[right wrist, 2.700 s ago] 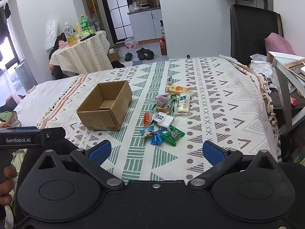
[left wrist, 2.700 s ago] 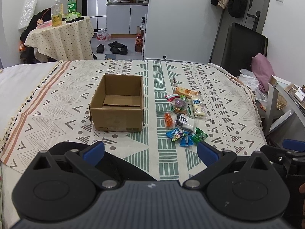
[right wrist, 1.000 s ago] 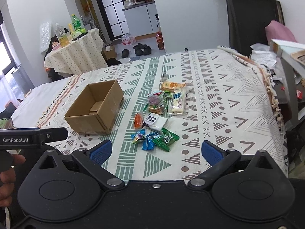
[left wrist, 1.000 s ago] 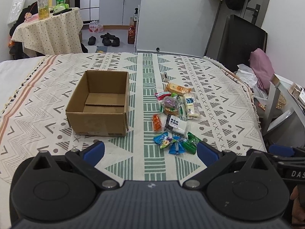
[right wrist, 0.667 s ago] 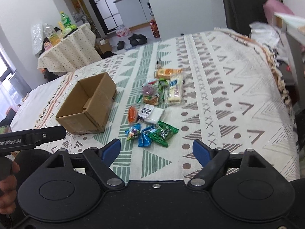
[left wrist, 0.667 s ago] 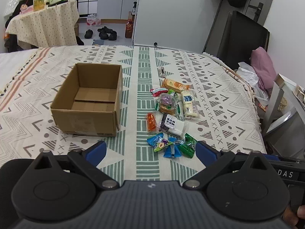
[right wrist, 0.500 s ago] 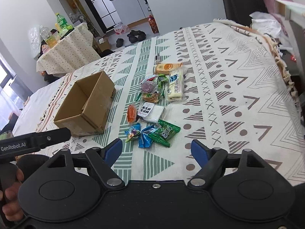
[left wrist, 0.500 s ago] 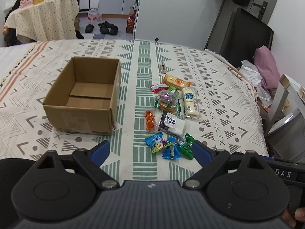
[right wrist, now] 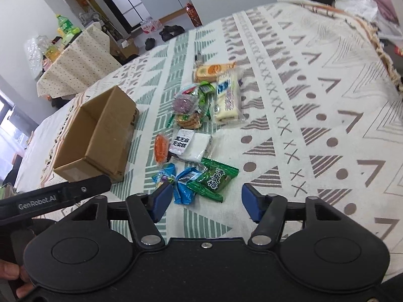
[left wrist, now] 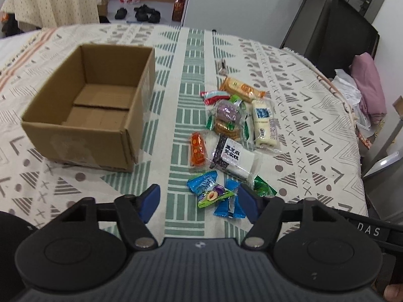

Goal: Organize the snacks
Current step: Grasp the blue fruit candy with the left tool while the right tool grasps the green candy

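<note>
Snacks: a loose pile of wrapped packets [left wrist: 231, 136] lies on the patterned bedspread [left wrist: 297, 130], centre-right of the left wrist view; the nearest are the blue packets [left wrist: 226, 196] and a green packet [right wrist: 216, 176] at the pile's lower end.
Box: the cardboard box [left wrist: 95, 105] stands open and empty in the left of the frame, just beside the pile but not touching it – nothing is sorted yet.
Left claw: the left claw [left wrist: 199, 198] has just been closing; its blue pads stand half apart with the blue packets seen between them, not pressed.
Right claw: the right claw [right wrist: 206, 198] has likewise just been narrowing – pads apart, the green packet and a blue one lying ahead between them, untouched.
Change: against the earlier views the pile sits larger and lower in both frames, so both claws have dropped toward it; I judge a first pick is near.
Open room: bare bedspread to the right of the pile and a clear strip between pile and box.
Edges: the bed's fringed edge [left wrist: 335, 93] runs at the right, well apart from the snacks; the two claws crowd the same lower end.
</note>
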A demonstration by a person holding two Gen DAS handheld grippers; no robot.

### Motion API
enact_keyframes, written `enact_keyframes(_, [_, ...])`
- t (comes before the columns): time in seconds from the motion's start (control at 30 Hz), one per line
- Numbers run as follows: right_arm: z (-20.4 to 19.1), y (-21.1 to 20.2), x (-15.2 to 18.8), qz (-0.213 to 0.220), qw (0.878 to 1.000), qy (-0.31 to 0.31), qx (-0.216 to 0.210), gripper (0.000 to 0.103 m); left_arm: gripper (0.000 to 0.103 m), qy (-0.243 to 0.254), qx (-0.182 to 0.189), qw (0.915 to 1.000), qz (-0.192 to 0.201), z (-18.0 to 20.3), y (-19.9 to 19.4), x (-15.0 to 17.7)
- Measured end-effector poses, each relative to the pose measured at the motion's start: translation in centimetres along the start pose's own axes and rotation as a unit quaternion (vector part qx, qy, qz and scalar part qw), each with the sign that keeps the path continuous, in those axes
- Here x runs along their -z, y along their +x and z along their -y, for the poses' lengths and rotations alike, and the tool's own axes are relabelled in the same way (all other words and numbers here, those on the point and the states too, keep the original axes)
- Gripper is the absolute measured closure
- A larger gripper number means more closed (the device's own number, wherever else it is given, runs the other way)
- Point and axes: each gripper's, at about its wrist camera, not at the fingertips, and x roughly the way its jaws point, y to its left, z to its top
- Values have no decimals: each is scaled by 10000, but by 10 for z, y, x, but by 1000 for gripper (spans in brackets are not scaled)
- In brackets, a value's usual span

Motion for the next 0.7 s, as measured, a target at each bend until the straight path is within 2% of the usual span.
enact_keyframes(0.37, [14, 40, -11, -356, 9988, 342, -43, 53, 48, -121, -24, 9992, -388, -4, 57, -7])
enact_keyframes(0.7, [22, 72, -17, -685, 9955, 653, 5, 53, 49, -199, 126, 9971, -726, -3, 94, -6])
